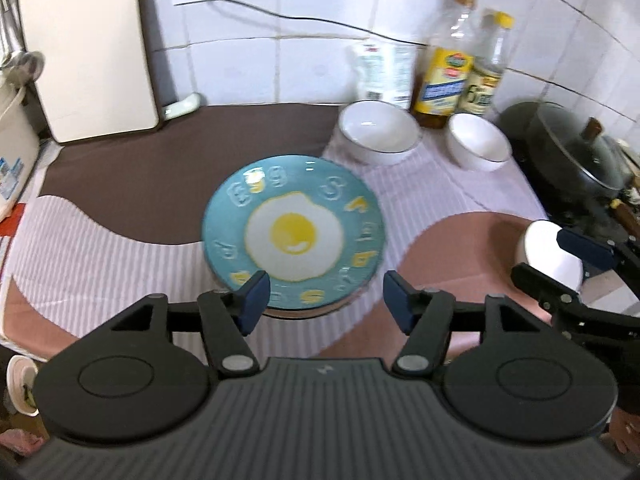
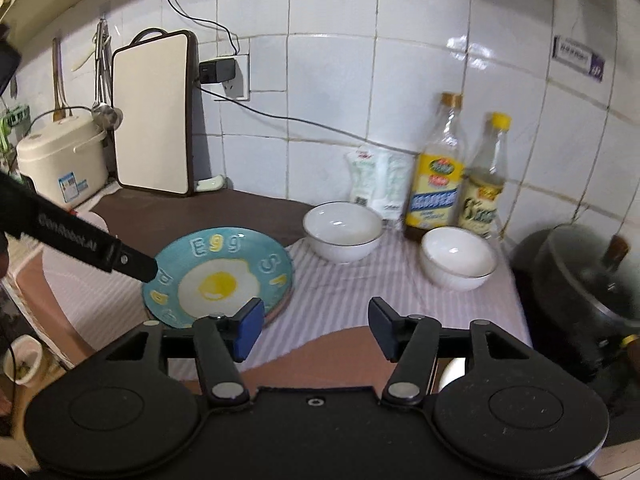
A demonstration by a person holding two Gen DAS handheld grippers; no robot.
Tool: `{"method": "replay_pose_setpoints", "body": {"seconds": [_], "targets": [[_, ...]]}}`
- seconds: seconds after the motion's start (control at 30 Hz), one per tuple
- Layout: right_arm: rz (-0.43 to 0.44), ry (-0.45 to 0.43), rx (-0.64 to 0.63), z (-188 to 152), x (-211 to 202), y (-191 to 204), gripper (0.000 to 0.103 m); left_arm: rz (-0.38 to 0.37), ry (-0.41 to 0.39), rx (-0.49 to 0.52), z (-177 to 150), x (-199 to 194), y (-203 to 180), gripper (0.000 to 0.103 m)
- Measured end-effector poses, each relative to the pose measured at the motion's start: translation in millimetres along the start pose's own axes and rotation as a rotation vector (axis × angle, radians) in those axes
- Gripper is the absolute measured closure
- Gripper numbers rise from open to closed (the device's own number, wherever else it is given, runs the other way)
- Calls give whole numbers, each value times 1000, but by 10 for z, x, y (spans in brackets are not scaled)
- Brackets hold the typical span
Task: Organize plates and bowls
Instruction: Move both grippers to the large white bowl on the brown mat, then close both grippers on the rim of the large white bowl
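Egg plate (image 1: 294, 236) lies just beyond the released left gripper (image 1: 326, 300); right gripper (image 2: 316, 330) released.

Plate (image 2: 224, 276) left of two bowls (image 2: 342, 230), bottles (image 2: 436, 184) behind them.

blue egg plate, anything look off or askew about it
The round blue fried-egg plate sits on a pinkish plate peeking out beneath it, slightly off-centre. No cracks or spills are visible.
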State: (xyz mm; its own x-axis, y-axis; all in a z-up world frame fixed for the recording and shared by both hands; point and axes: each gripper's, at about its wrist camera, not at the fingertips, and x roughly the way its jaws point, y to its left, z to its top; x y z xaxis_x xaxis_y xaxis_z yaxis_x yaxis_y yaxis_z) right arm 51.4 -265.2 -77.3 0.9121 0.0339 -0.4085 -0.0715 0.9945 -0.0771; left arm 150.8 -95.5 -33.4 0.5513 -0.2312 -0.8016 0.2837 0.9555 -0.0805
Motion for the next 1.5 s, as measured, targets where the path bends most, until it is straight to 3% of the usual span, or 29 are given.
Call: {"method": "replay_pose_setpoints", "body": {"seconds": [0.3, 0.4, 0.47, 0.53, 0.6, 1.0, 1.5], "targets": [[-73, -7, -17, -297, -116, -360, 30, -53, -5, 40, 4, 59, -491, 36], [-124, 2, -23, -429, -106, -445, 30, -57, -14, 55, -5, 126, -646, 26], [-135, 1, -18, -512, -102, -506, 29, -54, -21, 63, -10, 191, -737, 24], [-138, 11, -6, -595, -89, -578, 28, -54, -11, 75, -11, 279, -832, 23], [-154, 18, 4, -676, -72, -638, 18, -54, 4, 72, -4, 374, -908, 22], [-201, 26, 112, -1127, 83, -961, 12, -89, 69, 71, -45, 827, -1312, 19], [-203, 19, 174, -1416, 587, -1169, 9, -293, 96, 95, -47, 1276, -1778, 18]]}}
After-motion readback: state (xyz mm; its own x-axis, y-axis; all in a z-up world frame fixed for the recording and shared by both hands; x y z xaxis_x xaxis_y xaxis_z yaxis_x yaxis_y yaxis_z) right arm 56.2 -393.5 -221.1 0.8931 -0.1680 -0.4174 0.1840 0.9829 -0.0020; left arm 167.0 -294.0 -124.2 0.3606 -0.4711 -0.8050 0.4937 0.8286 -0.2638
